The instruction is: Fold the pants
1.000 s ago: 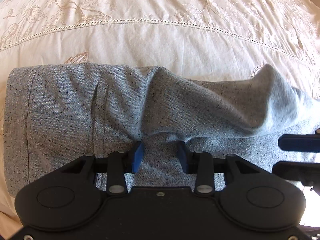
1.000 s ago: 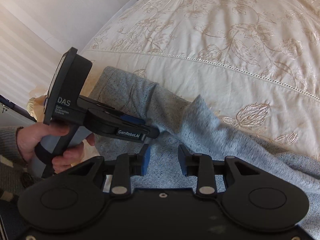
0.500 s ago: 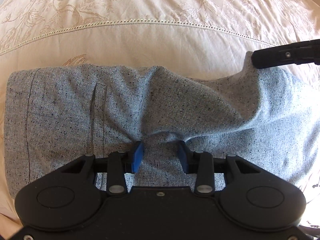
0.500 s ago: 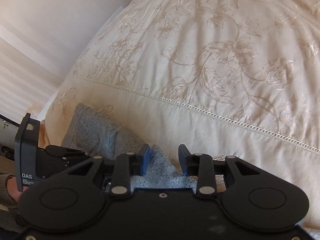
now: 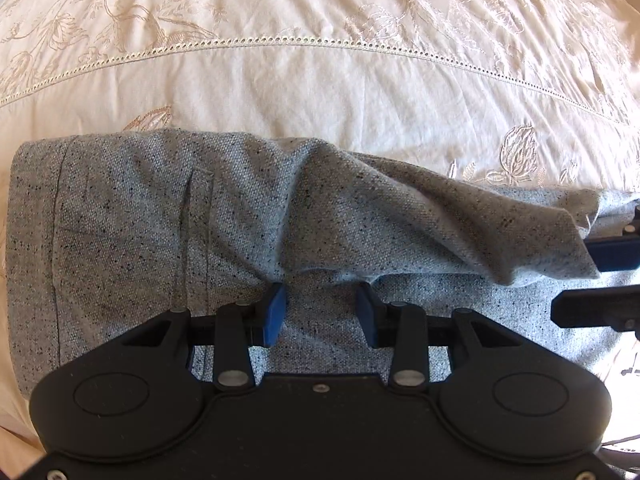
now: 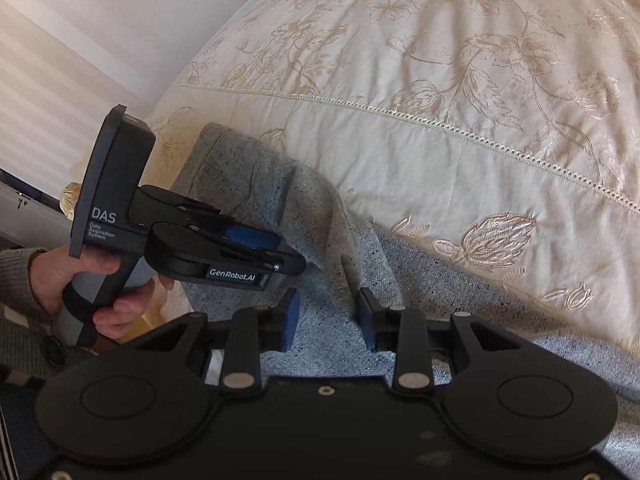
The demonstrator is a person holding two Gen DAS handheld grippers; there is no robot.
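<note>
While the grey pants (image 5: 224,216) lie on the cream embroidered bedspread (image 5: 320,92), waistband at far left, a fold humps across their middle. Left gripper (image 5: 320,312) points steeply down, its jaws apart over flat cloth, pinching nothing. Right gripper (image 6: 326,316) tilts down beside it, jaws parted, cloth between them unpressed.

Left wrist view steeply down, close; right slanting; both share pants (image 5: 248,216)

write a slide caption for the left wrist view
Left gripper open over gray pants on an embroidered bedspread.
</note>
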